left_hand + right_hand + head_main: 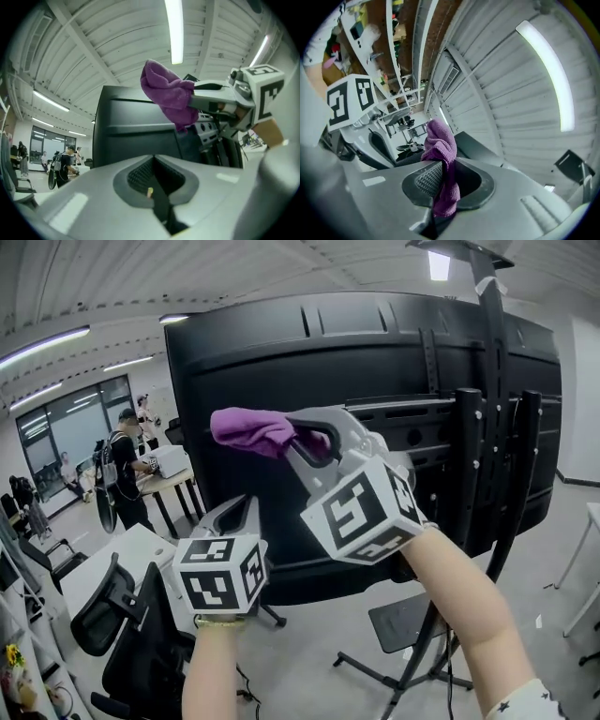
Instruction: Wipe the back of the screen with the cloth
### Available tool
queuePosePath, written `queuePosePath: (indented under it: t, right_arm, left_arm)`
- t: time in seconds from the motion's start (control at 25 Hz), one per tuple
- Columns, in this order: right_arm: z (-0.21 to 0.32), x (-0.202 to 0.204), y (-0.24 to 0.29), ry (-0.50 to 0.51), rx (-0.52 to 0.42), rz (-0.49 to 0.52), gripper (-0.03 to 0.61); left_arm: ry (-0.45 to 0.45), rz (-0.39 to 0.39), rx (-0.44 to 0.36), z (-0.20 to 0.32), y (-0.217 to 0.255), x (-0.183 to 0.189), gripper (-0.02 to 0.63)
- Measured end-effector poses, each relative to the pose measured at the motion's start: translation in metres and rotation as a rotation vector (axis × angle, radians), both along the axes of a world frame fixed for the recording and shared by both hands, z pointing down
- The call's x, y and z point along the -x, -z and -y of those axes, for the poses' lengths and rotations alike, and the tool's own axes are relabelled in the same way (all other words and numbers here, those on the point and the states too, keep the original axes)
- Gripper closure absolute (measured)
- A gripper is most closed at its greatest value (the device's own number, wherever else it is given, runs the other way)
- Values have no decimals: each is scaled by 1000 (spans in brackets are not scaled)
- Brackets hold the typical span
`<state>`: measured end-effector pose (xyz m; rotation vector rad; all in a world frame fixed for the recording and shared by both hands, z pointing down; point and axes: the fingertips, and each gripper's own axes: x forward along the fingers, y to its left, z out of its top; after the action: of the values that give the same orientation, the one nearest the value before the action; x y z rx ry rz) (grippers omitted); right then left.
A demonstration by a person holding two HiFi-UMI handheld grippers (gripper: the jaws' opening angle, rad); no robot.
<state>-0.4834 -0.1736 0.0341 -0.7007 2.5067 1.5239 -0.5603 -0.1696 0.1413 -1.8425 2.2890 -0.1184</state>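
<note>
The right gripper (298,434) was raised in front of the black back of the screen (375,362), its jaws clamped on a purple cloth (251,429). The right gripper view showed the cloth (440,140) pinched between the ribbed pads, one end bunched above the jaws and the other hanging down through them. In the head view the bunched end lay over the upper left part of the screen's back, near its left edge; whether it actually touched the panel could not be told. The left gripper (236,514) was held lower, to the left of the right one and in front of the screen's lower left part. In its own view the left gripper (152,180) had its jaws pressed together with nothing between them, and it looked up at the cloth (171,96) hanging over the top edge of the screen (136,136). The screen was mounted on a black stand (487,446) with upright poles on its right side. Off to the left, a person (122,470) with a backpack stood by a desk (173,486), and a black chair (117,615) sat nearer.
</note>
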Motion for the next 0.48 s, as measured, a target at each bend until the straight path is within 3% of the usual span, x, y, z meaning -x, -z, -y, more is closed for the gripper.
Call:
queuePosePath:
  t: [0.28,0.48]
  right_arm:
    - [29,58,109,-308,-305,141,529]
    - [57,87,112,-389,-324,88,529]
  left_arm:
    - [34,67,-149,23,96,58,607]
    - [3,29,-159,33,109,74,606]
